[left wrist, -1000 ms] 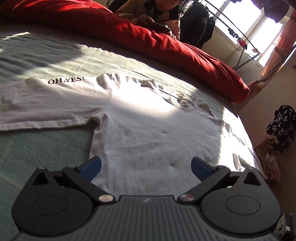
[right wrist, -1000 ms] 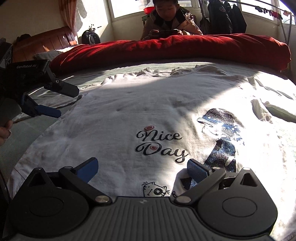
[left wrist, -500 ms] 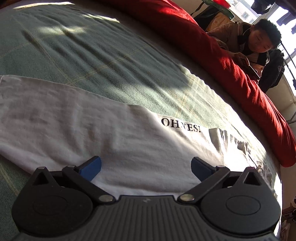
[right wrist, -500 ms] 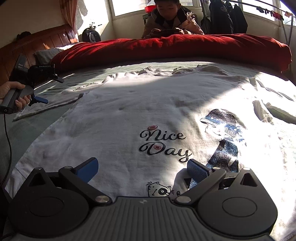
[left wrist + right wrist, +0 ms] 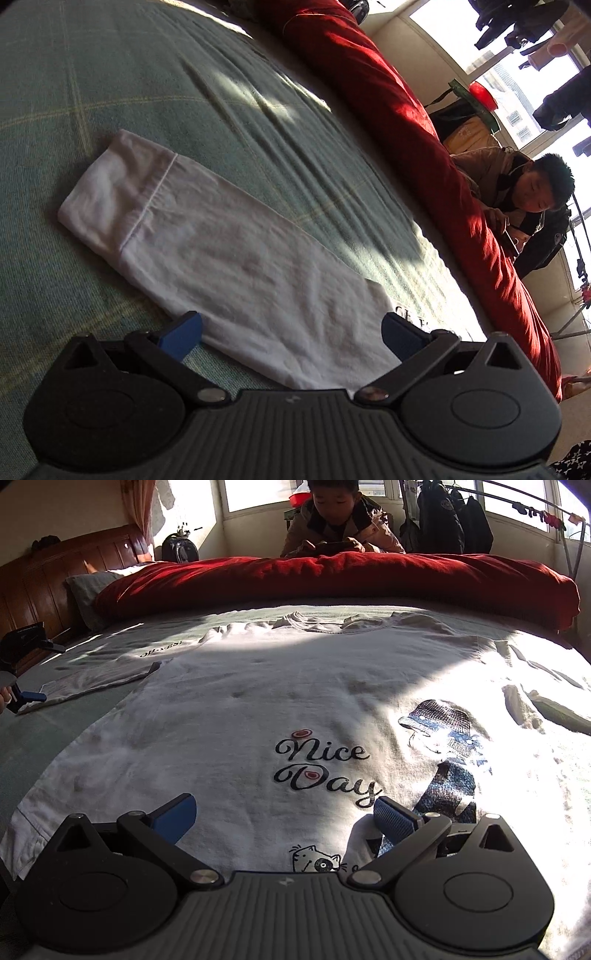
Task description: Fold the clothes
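A: Left claw (image 5: 291, 332), wide open, holds nothing. The sleeve (image 5: 207, 251) lies under and ahead of it, long axis running ahead-left to the cuff (image 5: 107, 195).

B: Right claw (image 5: 284, 818), also wide open and empty, hovers over the shirt (image 5: 258, 686); sleeve is far left, so left is nearer.

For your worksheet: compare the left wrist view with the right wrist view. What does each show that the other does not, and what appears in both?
Only the left wrist view shows the white shirt's long sleeve up close, down to its stitched cuff.

Only the right wrist view shows the "Nice Day" print, the wooden headboard and the open left gripper.

Both show the green bedsheet, the rolled red duvet and a seated person.
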`<action>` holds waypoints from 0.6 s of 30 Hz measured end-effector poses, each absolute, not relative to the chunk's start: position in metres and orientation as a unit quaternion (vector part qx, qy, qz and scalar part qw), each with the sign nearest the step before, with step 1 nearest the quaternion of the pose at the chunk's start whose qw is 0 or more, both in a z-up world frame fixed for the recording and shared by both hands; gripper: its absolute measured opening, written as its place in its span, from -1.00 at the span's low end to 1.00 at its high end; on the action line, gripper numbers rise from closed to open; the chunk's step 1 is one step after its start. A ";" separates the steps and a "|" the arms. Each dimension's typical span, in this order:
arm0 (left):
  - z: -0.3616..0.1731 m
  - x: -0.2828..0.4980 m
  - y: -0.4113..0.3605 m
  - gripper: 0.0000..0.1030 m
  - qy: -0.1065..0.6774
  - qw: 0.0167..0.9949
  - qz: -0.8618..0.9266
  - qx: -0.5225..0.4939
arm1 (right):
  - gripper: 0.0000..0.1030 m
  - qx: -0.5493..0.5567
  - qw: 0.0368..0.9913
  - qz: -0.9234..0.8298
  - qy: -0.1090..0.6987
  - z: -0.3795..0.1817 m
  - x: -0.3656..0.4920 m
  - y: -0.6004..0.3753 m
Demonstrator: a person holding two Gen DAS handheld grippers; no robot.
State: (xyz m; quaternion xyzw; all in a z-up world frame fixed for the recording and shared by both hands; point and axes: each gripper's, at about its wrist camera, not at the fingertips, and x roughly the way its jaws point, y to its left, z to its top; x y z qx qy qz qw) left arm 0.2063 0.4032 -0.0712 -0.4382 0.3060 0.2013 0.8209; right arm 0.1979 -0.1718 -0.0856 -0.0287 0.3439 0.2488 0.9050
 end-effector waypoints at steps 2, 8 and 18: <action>-0.071 0.196 0.406 0.99 0.292 0.823 0.197 -0.446 | 1.00 -0.037 0.907 0.245 0.340 -0.087 0.198 -0.169; -0.055 0.187 0.413 0.99 0.271 0.830 0.216 -0.437 | 1.00 -0.045 0.909 0.240 0.338 -0.088 0.198 -0.166; -0.097 0.152 0.442 0.98 0.192 0.794 0.223 -0.531 | 1.00 -0.043 0.912 0.233 0.336 -0.090 0.201 -0.164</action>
